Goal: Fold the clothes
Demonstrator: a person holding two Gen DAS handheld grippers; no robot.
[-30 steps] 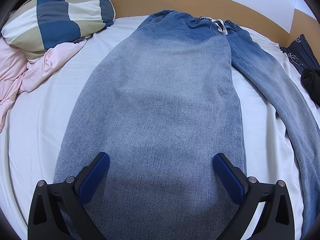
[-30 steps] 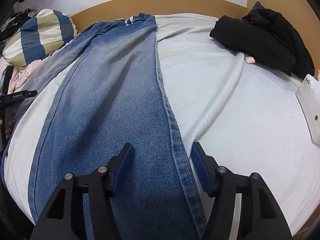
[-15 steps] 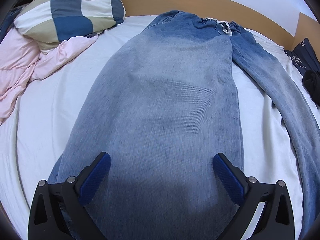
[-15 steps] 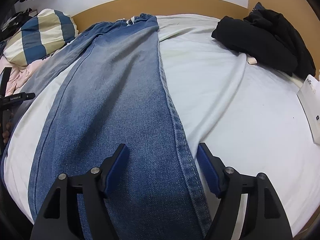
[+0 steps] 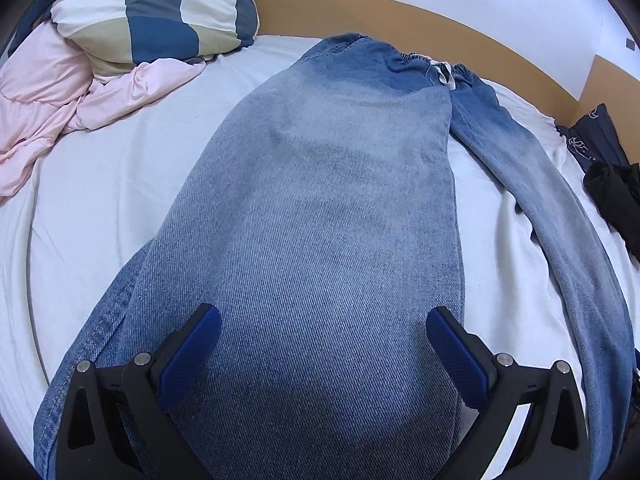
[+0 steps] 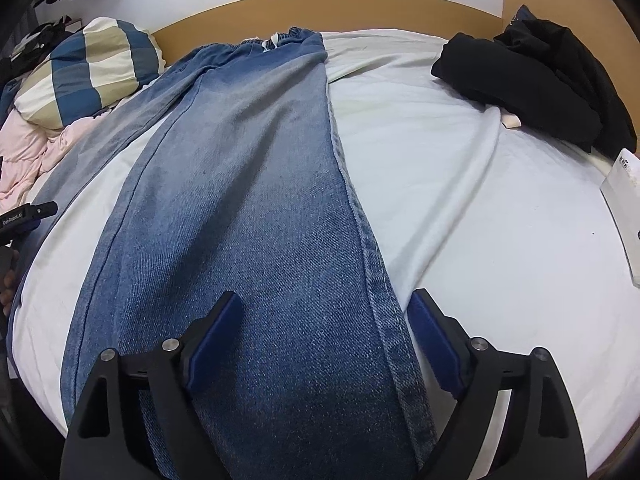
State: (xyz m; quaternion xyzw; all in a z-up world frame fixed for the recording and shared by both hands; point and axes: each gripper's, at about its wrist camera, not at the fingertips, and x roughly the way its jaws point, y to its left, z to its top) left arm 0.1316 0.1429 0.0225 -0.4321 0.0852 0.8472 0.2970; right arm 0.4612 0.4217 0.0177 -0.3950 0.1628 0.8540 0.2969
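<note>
Jeans (image 5: 320, 220) lie flat on the bed (image 5: 100, 200), waistband toward the headboard (image 5: 400, 8), legs running down toward both grippers. The legs spread apart in a narrow V, with white sheet showing between them.

Left gripper (image 5: 322, 344): jaws wide apart over one leg near its lower end. The blue pads (image 5: 192, 348) stand on either side of the denim's width; no cloth is pinched between them. Nothing held.

Right gripper (image 6: 324, 332): jaws opening, already wide. It sits over the other leg, with the outer seam running just inside the right-hand pad (image 6: 434, 344). Denim lies beneath and between the pads, but they do not press on it. Nothing held.

In the right wrist view the left gripper (image 6: 24, 220) shows at the left edge, beside the far leg; its fingers are not visible there.

Other items on the bed: checked pillow (image 5: 152, 12) at the head corner, resting on a pink quilt (image 5: 48, 100). Black clothes (image 6: 532, 76) are heaped at the opposite head corner, well apart from the jeans. A white card (image 6: 624, 208) lies near the bed's edge below that heap. A dark patterned garment (image 5: 592, 140) lies by the headboard in the left wrist view.
</note>
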